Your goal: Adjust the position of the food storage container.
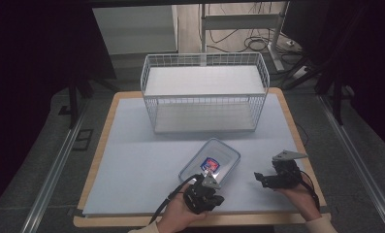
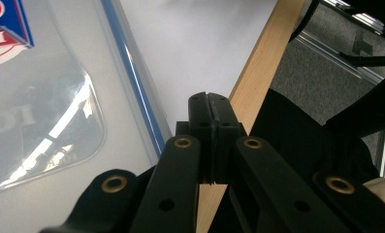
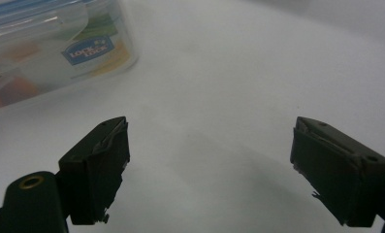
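A clear plastic container (image 1: 210, 165) lay on the white table (image 1: 132, 160), in front of the wire basket (image 1: 204, 92). The left gripper (image 1: 203, 191) sat at the container's near corner, its jaws pressed fully together with nothing between them. The right gripper (image 1: 272, 178) rested just to the container's right, jaws spread wide and empty above the tabletop.

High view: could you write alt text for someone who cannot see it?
A clear plastic container with a blue and red label lies on a white-covered table, in front of a white wire basket. A person's hands hold two black tools at the near edge: the left tool shut beside the container, the right tool open.
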`<action>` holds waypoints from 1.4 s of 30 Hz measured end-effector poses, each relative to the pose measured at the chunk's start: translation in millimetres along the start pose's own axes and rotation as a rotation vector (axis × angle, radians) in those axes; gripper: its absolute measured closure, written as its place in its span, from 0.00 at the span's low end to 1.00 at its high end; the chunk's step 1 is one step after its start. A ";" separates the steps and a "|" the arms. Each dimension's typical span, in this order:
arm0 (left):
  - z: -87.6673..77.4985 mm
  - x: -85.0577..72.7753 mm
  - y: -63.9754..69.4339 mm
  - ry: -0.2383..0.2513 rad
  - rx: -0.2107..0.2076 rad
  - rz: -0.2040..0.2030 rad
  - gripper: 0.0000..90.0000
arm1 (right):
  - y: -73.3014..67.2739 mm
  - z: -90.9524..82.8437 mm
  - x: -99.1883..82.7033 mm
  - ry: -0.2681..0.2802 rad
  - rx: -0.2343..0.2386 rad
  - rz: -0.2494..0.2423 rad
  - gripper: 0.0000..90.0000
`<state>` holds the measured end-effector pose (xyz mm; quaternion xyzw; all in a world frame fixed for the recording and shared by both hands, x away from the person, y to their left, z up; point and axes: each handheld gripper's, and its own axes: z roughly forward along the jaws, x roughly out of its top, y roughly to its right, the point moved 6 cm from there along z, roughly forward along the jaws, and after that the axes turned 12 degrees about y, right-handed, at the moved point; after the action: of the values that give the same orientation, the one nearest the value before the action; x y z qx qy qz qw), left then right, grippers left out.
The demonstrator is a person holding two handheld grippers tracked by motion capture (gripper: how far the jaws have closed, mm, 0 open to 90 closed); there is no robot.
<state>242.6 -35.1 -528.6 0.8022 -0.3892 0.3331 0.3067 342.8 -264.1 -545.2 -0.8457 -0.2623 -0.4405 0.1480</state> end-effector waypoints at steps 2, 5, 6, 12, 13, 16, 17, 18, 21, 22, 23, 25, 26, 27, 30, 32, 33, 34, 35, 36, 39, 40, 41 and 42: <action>-3.2 -1.6 -3.3 -0.005 0.002 -0.003 1.00 | 0.5 0.1 -0.3 -0.001 -0.001 0.001 0.16; -7.7 -4.3 -8.6 -0.002 0.000 -0.014 1.00 | 1.2 0.0 -0.3 -0.001 -0.002 0.002 0.16; -9.2 -5.1 -10.2 -0.003 0.000 -0.016 1.00 | 1.3 0.2 -0.4 0.000 -0.002 0.001 0.16; -16.9 -9.1 -17.8 -0.011 0.024 -0.006 1.00 | 1.2 0.3 -0.7 -0.002 -0.003 -0.001 0.16; -18.2 -9.9 -19.2 -0.013 0.026 -0.005 1.00 | 1.2 0.3 -0.8 -0.002 -0.003 -0.001 0.16; -21.6 -13.0 -23.8 -0.025 0.030 -0.013 1.00 | 1.5 0.0 -0.8 -0.001 -0.003 0.002 0.16; -22.4 -15.6 -26.2 -0.034 0.039 -0.010 1.00 | 1.8 -0.1 -0.7 -0.001 -0.004 0.002 0.16; -23.0 -17.4 -27.8 -0.041 0.045 -0.007 1.00 | 1.9 -0.2 -0.6 0.000 -0.005 0.002 0.16; -24.7 -24.5 -35.6 -0.058 0.067 -0.009 1.00 | 1.7 -0.5 -0.7 -0.001 -0.005 0.006 0.16; -25.7 -26.3 -38.0 -0.056 0.067 -0.019 1.00 | 2.3 0.0 -1.0 -0.004 -0.006 0.005 0.16; -27.2 -27.5 -39.8 -0.052 0.056 -0.030 1.00 | 2.3 0.0 -1.0 -0.004 -0.006 0.005 0.16; -30.2 -29.5 -43.8 -0.053 0.055 -0.045 1.00 | 2.6 0.1 -1.3 -0.005 -0.006 0.008 0.16; -31.5 -30.6 -46.2 -0.048 0.065 -0.046 1.00 | 2.7 0.0 -1.4 -0.005 -0.007 0.007 0.16; -33.0 -31.1 -48.4 -0.044 0.068 -0.052 1.00 | 2.6 -0.1 -1.2 -0.004 -0.007 0.006 0.16; -37.8 -32.9 -55.3 -0.036 0.082 -0.066 1.00 | 1.3 -0.2 -0.7 -0.002 -0.005 0.007 0.16; -40.8 -33.9 -60.4 -0.032 0.090 -0.075 1.00 | 0.7 0.2 -0.9 -0.005 -0.003 0.006 0.16; -42.9 -34.5 -63.8 -0.032 0.098 -0.078 1.00 | 0.6 0.4 -1.1 -0.006 -0.002 0.005 0.16; -44.2 -35.0 -66.9 -0.030 0.103 -0.079 1.00 | 0.6 0.5 -1.2 -0.006 -0.001 0.005 0.16; -45.3 -35.3 -69.1 -0.030 0.106 -0.083 1.00 | 0.8 0.6 -1.2 -0.006 -0.001 0.005 0.16; -46.6 -35.5 -72.4 -0.027 0.112 -0.091 1.00 | 0.9 0.4 -1.3 -0.007 -0.001 0.006 0.16; -50.4 -36.6 -82.8 -0.017 0.127 -0.110 1.00 | 1.2 0.1 -1.1 -0.005 0.000 0.005 0.16; -51.6 -36.9 -86.0 -0.013 0.131 -0.116 1.00 | 1.1 0.1 -1.0 -0.005 0.000 0.005 0.16; -53.0 -37.2 -89.0 -0.011 0.139 -0.124 1.00 | 1.1 0.1 -1.0 -0.005 0.000 0.005 0.16; -54.3 -37.6 -92.1 -0.009 0.147 -0.128 1.00 | 1.1 0.3 -1.1 -0.005 0.001 0.003 0.16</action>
<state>285.0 68.4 -547.0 0.8472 -0.3130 0.3370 0.2661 343.0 -265.2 -546.3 -0.8471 -0.2618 -0.4380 0.1484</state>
